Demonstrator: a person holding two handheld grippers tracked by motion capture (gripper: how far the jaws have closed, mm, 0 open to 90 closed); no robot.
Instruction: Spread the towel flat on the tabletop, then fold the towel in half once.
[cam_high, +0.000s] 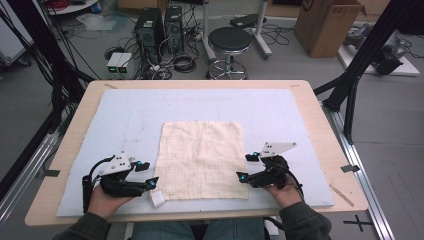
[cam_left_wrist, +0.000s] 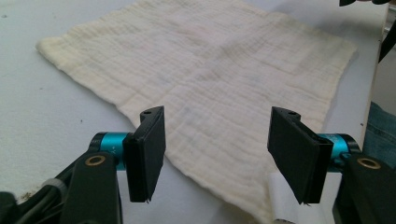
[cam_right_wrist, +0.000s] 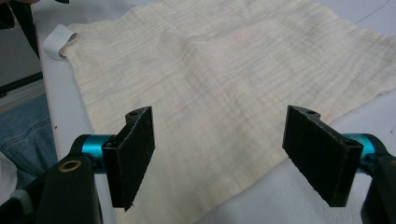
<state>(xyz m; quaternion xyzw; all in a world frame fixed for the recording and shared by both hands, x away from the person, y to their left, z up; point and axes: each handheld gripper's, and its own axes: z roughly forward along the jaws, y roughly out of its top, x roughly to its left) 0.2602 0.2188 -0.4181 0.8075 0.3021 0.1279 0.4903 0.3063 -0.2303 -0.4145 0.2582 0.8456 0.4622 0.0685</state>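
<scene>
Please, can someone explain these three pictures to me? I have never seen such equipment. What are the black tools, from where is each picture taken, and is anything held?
A person sits at a table and holds a two-jaw tool in each hand: the left gripper and the right gripper. The high view looks down from above. The two gripper views come from cameras riding on each tool, looking along its black jaws. A cream cloth lies flat on a pale blue mat; a small white tag sits at its near left corner. Both grippers are open and hold nothing.
</scene>
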